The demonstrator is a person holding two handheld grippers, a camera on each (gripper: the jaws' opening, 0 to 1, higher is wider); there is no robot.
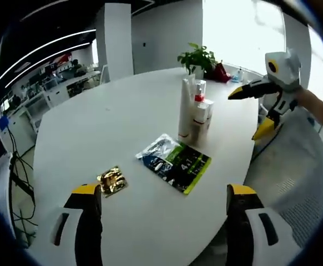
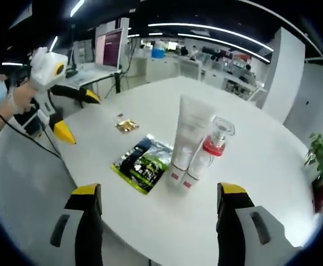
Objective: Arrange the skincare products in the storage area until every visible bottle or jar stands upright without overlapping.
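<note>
A tall white tube (image 1: 185, 108) (image 2: 190, 133) stands upright on the white table (image 1: 106, 127) (image 2: 261, 160). A white bottle with a red collar and clear cap (image 1: 200, 105) (image 2: 208, 151) stands right against it. A green-and-black sachet (image 1: 175, 163) (image 2: 144, 159) lies flat in front of them, and a small gold packet (image 1: 112, 180) (image 2: 127, 126) lies apart from it. My left gripper (image 1: 164, 191) (image 2: 77, 115) is open and empty near the table's edge. My right gripper (image 2: 159, 190) (image 1: 250, 113) is open too, holding nothing, off the table's other side.
A potted plant (image 1: 197, 57) (image 2: 322, 158) stands at the table's far edge beside a red object (image 1: 222, 72) and a small bottle (image 1: 239, 75). Office desks and a monitor (image 2: 110, 47) lie beyond. A person's hand (image 1: 317, 108) holds the right gripper.
</note>
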